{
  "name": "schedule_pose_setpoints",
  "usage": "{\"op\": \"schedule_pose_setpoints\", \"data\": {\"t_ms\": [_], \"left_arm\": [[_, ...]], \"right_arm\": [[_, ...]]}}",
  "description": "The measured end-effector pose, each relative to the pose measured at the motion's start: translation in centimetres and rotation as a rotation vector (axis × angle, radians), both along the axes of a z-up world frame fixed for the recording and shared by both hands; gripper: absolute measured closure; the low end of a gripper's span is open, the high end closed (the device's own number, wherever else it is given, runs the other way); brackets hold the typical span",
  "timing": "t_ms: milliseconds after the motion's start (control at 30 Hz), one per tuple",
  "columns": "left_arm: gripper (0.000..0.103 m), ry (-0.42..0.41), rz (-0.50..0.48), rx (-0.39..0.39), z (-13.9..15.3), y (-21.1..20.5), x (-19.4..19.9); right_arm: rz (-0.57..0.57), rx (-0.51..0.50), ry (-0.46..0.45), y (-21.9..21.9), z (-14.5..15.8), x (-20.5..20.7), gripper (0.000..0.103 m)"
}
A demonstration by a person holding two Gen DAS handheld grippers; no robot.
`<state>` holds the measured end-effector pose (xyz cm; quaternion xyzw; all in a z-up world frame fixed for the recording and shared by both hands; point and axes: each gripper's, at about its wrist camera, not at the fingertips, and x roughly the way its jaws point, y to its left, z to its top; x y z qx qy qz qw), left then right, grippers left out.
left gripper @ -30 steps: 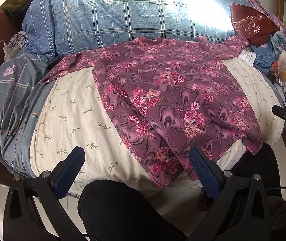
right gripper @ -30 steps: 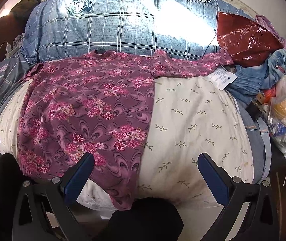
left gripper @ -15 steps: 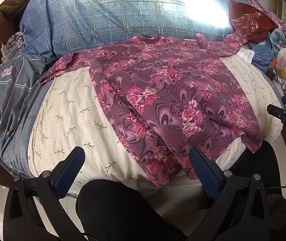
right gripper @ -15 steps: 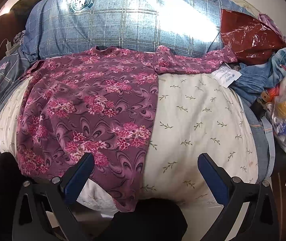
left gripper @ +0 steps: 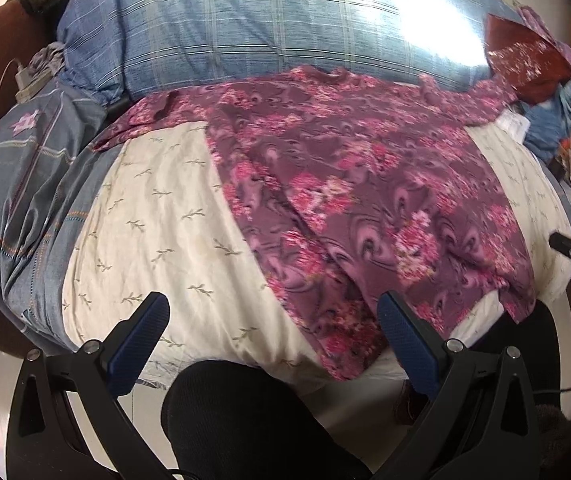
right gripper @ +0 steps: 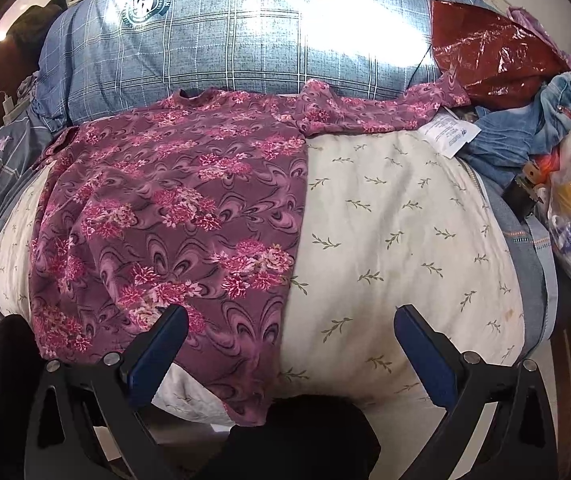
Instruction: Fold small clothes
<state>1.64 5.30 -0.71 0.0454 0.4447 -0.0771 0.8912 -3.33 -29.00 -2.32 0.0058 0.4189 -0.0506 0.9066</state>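
Strong light falls from ahead of both grippers, washing out a patch of the blue plaid cotton bolster (right gripper: 221,52) and glinting off the crinkled red plastic bag (right gripper: 497,56). The left wrist view is smeared by motion blur, the right sharp. Fisheye bending curves everything towards dark corners.

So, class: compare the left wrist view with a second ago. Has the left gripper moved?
Yes. The left gripper has moved forward towards the floral shirt: the shirt and the blue plaid pillow now look larger and nearer.
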Motion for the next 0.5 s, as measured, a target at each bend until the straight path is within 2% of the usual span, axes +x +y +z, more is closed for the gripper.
{"op": "schedule_pose_setpoints", "data": {"t_ms": [333,500], "left_arm": [[0.0,0.051,0.068,-0.03,-0.8,2.0,1.7],[0.0,0.128,0.106,-0.06,-2.1,2.9,2.7]], "right_arm": [[-0.045,0.094,0.038,-2.1,-1.7,0.9,0.001],[-0.048,0.168,0.082,-2.7,-3.1,1.9,0.001]]}}
